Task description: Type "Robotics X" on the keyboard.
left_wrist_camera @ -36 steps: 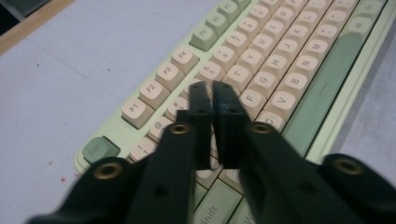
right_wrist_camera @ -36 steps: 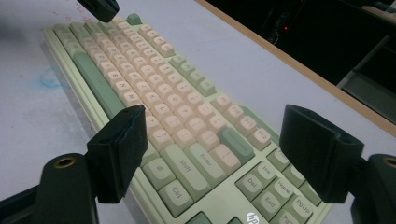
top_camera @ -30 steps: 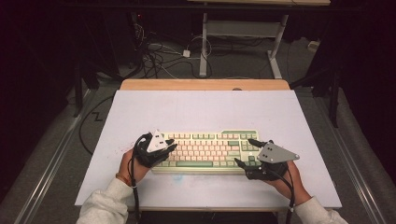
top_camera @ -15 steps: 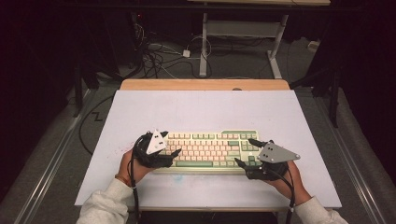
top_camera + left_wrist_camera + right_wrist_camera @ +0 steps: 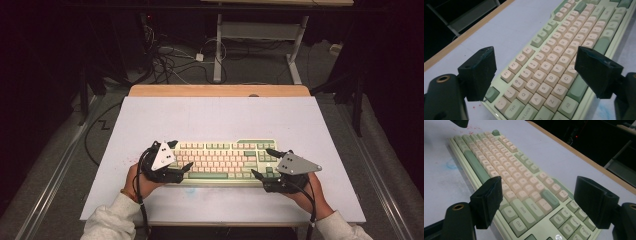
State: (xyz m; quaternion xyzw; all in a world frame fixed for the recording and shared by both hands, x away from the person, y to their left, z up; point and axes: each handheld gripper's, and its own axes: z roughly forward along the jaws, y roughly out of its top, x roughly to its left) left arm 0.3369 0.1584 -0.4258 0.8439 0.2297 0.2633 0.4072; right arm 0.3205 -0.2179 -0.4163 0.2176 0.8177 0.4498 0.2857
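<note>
A pale green keyboard (image 5: 225, 159) with cream and green keys lies across the near middle of the white table (image 5: 220, 120). My left gripper (image 5: 181, 155) is open at the keyboard's left end, one jaw at the far edge and one at the near edge. In the left gripper view, the left gripper (image 5: 537, 72) spans the letter keys of the keyboard (image 5: 564, 42). My right gripper (image 5: 261, 161) is open the same way at the right end. In the right gripper view, the right gripper (image 5: 541, 201) straddles the Enter and Shift area of the keyboard (image 5: 506, 160). I cannot tell whether any jaw touches the case.
A wooden strip (image 5: 220, 90) runs along the table's far edge. Beyond it are floor cables (image 5: 170, 57) and a white desk frame (image 5: 260, 35). Red specks (image 5: 471, 127) and a blue smear (image 5: 451, 163) mark the table by the keyboard. Bare table lies behind the keyboard.
</note>
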